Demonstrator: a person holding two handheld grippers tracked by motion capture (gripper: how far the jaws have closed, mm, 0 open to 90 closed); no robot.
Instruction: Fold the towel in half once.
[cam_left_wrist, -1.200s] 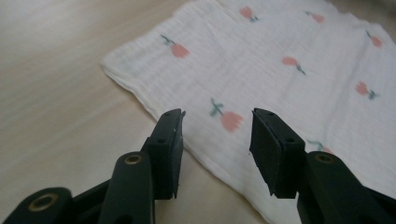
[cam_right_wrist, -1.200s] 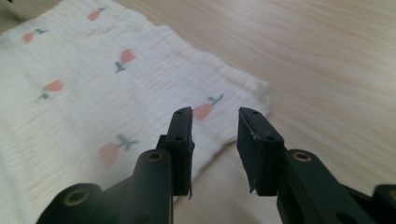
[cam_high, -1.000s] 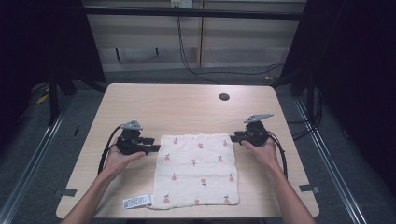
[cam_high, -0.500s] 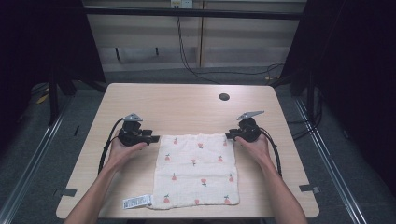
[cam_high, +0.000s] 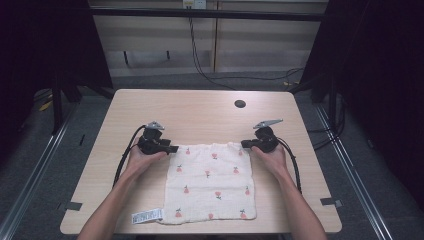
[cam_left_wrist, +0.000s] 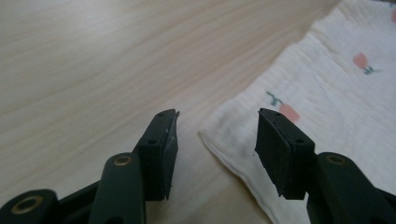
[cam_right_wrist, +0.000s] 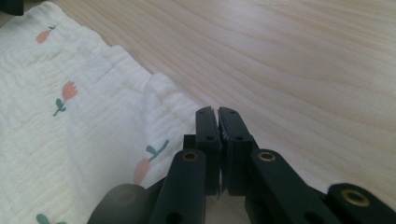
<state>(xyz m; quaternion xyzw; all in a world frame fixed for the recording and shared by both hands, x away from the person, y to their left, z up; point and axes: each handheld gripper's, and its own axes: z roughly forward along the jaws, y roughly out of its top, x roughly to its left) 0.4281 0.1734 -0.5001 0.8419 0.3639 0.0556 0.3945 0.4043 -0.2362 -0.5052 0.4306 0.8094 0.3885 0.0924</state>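
Both grippers have sunk toward the cloth's (cam_high: 210, 181) far corners.
Counter (cam_high: 200, 112): cloth flat, near edge.
Right gripper (cam_right_wrist: 217, 112): jaws just closed, clamped on corner.
Left gripper (cam_left_wrist: 217, 128): jaws apart, straddling corner; lower, then close fully.

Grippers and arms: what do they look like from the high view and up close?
Both grippers, left and right, are black, each topped by a grey three-cornered plate and trailing a black cable. Up close, the fingers are flat black blocks with small screw holes, on arms with brass-coloured rivets. The forearms are bare, with no sleeves showing.
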